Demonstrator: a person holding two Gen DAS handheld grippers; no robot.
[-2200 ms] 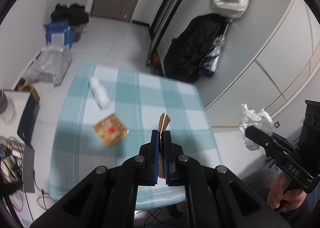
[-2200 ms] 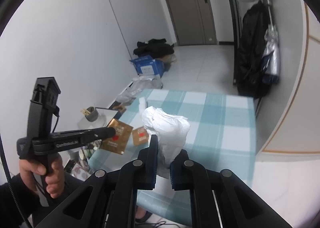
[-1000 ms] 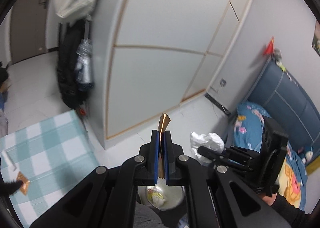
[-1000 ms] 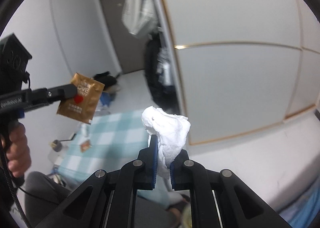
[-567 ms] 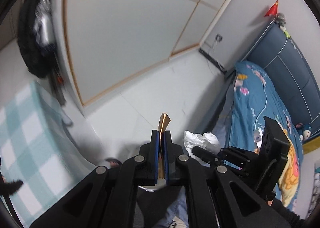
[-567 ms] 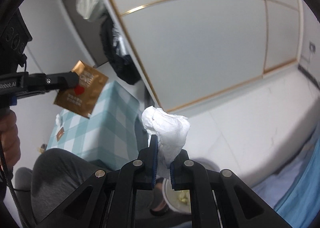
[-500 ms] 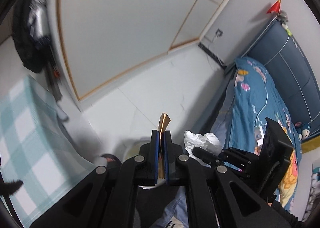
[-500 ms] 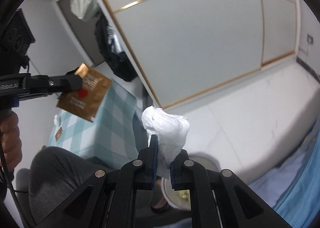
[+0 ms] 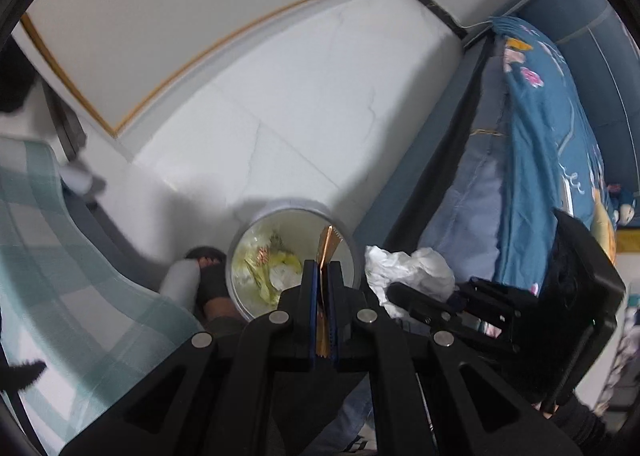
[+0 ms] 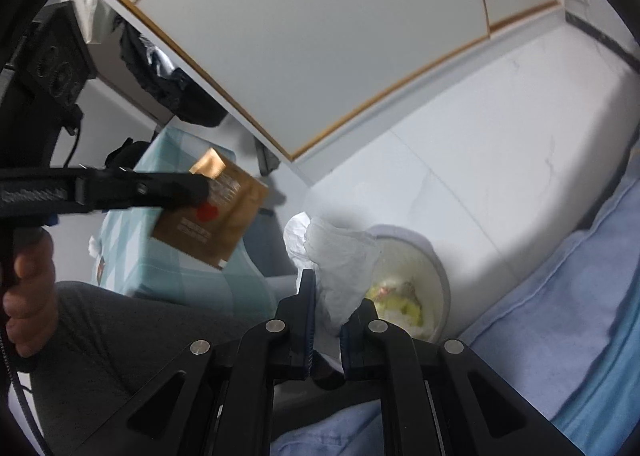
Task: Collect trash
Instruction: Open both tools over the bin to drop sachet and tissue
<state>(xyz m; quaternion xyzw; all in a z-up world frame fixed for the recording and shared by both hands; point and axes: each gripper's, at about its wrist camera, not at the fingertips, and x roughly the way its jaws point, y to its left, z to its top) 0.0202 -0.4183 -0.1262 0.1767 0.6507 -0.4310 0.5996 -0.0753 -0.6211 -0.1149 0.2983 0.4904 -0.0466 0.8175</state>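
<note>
My left gripper (image 9: 323, 276) is shut on a flat gold-brown foil wrapper (image 9: 327, 252), seen edge-on, and points steeply down over a round white trash bin (image 9: 348, 256) on the floor holding yellow-green scraps. In the right wrist view the same wrapper (image 10: 216, 211) shows its face with a red mark, pinched by the left gripper (image 10: 200, 187). My right gripper (image 10: 326, 308) is shut on a crumpled white tissue (image 10: 340, 256), just left of the bin (image 10: 438, 280). The tissue (image 9: 408, 264) also appears right of the bin in the left wrist view.
A table with a teal checked cloth (image 9: 48, 256) stands to the left. A bed with blue bedding (image 9: 552, 143) lies to the right. A person's grey-trousered leg (image 10: 120, 328) and a foot in a dark slipper (image 9: 212, 288) are beside the bin. White floor tiles (image 9: 300, 115) lie beyond.
Both grippers have sunk and tipped downward from the wall toward the floor. The trash bin has come into full view below them. Both grips are unchanged.
</note>
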